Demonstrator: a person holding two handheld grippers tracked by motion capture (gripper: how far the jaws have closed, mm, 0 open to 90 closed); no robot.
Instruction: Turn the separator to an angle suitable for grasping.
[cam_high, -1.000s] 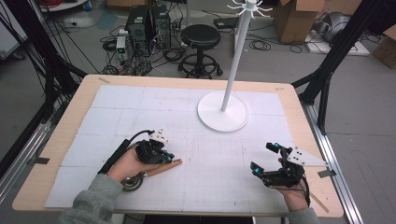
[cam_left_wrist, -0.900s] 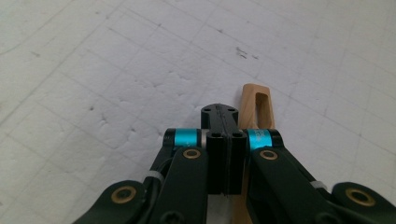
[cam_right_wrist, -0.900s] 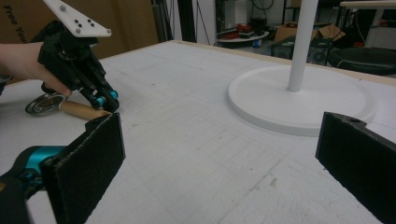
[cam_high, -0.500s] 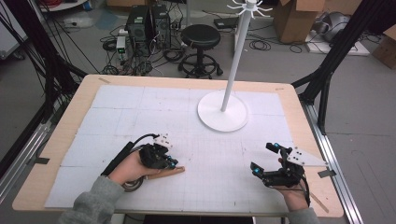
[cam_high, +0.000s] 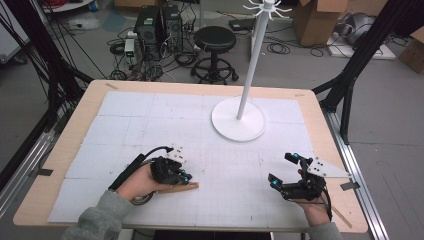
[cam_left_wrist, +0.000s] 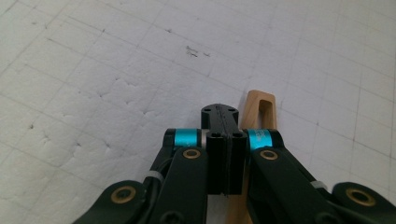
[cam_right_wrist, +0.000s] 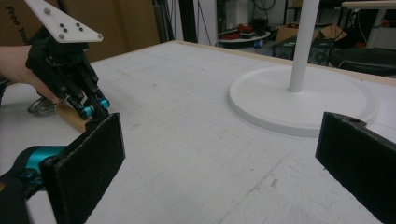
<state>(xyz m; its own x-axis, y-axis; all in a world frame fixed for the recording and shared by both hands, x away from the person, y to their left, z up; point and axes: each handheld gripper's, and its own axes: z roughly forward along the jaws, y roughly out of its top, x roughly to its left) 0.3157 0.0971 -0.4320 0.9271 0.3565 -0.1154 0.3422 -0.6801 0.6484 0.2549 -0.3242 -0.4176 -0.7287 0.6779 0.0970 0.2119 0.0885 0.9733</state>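
The wooden handle (cam_high: 181, 188) lies flat on the white worktop (cam_high: 150, 120), near its front edge on the left side. The left gripper (cam_high: 186, 176) sits low right over it: in the left gripper view its jaws are pressed together, and the handle (cam_left_wrist: 259, 109), with a slot near its end, runs past them on the right and pokes out beyond the tips. Whether the jaws actually pinch the wood I cannot tell. A bit of metal (cam_high: 142, 198) shows under the left hand (cam_high: 137, 181), at the handle's near end. That hand lies almost on the worktop, wrist low, sleeve at the front edge.

The right gripper (cam_high: 284, 170) rests far off at the front right, jaws spread wide and pointing towards the white stand (cam_high: 238, 120) in the middle.
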